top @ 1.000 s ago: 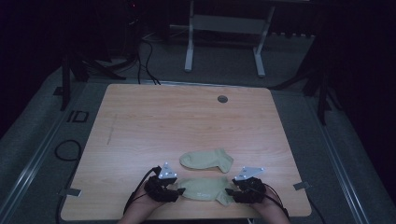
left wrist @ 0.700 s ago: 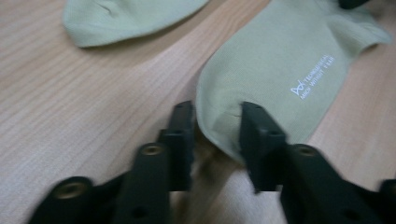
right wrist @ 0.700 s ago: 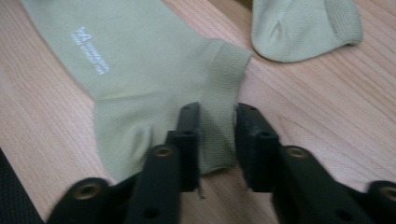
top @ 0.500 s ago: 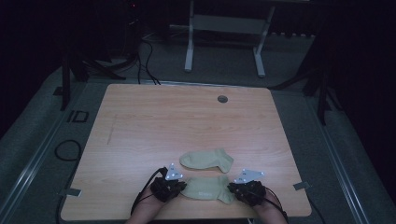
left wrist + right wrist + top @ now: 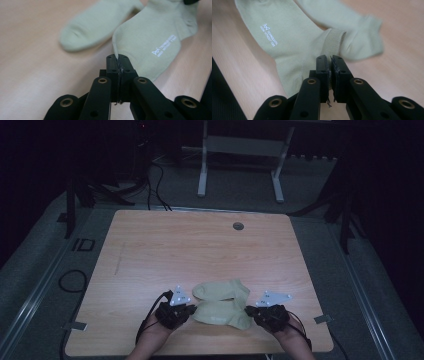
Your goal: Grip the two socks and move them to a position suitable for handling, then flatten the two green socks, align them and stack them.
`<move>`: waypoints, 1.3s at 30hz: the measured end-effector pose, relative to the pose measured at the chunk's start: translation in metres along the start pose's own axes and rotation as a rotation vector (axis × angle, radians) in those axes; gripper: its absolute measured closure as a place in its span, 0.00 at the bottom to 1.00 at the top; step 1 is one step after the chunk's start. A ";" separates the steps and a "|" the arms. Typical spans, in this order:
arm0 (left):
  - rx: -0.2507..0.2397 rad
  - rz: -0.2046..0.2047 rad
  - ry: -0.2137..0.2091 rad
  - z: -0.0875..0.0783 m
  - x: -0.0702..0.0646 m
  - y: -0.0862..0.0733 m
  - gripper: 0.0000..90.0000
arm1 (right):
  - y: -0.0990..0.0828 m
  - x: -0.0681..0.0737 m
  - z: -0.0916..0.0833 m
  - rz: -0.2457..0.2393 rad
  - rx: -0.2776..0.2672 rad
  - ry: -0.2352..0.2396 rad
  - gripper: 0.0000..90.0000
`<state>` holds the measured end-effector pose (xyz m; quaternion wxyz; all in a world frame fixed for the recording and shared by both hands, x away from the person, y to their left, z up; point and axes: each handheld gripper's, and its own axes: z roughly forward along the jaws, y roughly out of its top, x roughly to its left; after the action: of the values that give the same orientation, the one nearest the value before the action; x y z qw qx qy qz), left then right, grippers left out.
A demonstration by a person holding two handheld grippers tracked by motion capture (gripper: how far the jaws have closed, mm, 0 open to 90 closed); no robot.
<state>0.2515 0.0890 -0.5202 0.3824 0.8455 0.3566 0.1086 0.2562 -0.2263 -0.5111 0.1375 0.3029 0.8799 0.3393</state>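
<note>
Two hands enter from the near edge of the wooden table [image 5: 150, 250], each carrying a two-jaw gripper held low over the tabletop and pointed inward toward the other. The left gripper [image 5: 186, 310] sits at the left end of the near sock [image 5: 220, 312]; the right gripper [image 5: 251, 311] sits at its right end. A grey three-cornered plate tops each tool, and a black cable trails back from each toward the person's wrists.

In the left gripper view, the left gripper [image 5: 117, 58] has just closed its jaws, and they now stand pressed together on the thin toe edge of the near sock [image 5: 150, 37], which bears small white lettering. In the right gripper view, the right gripper [image 5: 329, 58] has likewise just closed, and it pinches the ribbed cuff of the same sock [image 5: 294, 42].

The near sock thus spans the gap between the two tools, close to the table's near edge. A second sock [image 5: 222, 289] of the same pale green lies flat just beyond it, its near side touching or overlapping the first. A small round grommet [image 5: 238, 226] sits near the table's far edge.
</note>
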 end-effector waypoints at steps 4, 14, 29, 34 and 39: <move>-0.025 -0.007 0.030 -0.007 0.012 0.018 0.99 | 0.021 -0.009 -0.006 -0.018 -0.021 -0.018 0.94; 0.012 0.005 0.080 0.009 0.027 0.043 0.99 | 0.052 -0.043 0.008 0.007 -0.007 -0.045 0.94; 0.068 -0.083 0.087 0.058 0.047 0.028 0.98 | 0.033 -0.070 0.062 0.093 0.088 -0.050 0.93; 0.092 -0.084 0.081 0.066 0.051 0.023 0.98 | 0.027 -0.073 0.074 0.108 0.108 -0.045 0.92; 0.079 -0.092 0.087 0.069 0.053 0.022 0.98 | 0.025 -0.074 0.075 0.113 0.098 -0.047 0.92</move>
<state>0.3320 0.0763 -0.5561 0.3375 0.8371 0.4152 0.1137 0.3589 -0.2196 -0.5458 0.1238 0.3661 0.8735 0.2960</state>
